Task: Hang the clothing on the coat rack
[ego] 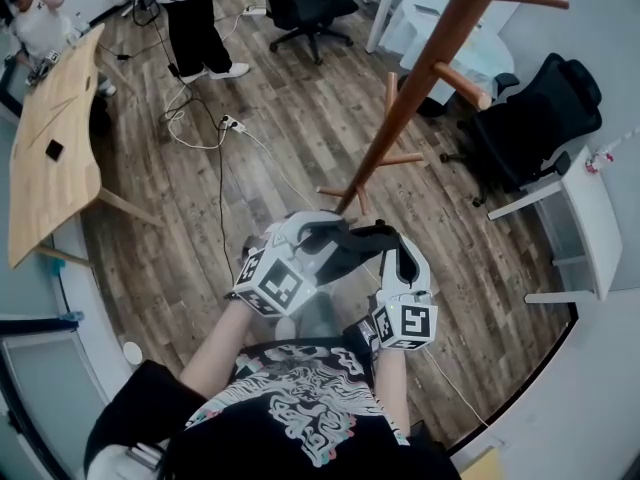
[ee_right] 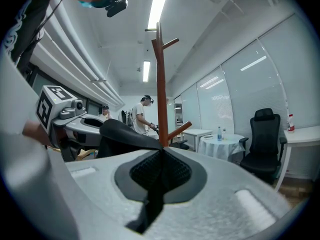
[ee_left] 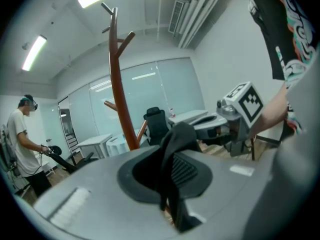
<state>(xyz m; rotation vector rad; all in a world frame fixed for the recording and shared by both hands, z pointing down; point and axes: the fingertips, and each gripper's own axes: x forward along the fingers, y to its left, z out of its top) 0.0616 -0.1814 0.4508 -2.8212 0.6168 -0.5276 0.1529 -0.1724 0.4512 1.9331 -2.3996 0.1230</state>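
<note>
Left gripper (ego: pixel 312 238) clamped on fold of dark garment (ego: pixel 352 246), jaws slightly apart. Right gripper (ego: pixel 398 253) pinches same cloth, nearly closed. Garment spread between both, before coat rack (ego: pixel 420 83), likely for lifting onto peg.

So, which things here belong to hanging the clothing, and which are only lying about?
For the job:
- black clothing, gripped by the left gripper and the right gripper
- wooden coat rack

Lying about:
- wooden table
- black office chair
- power strip
</note>
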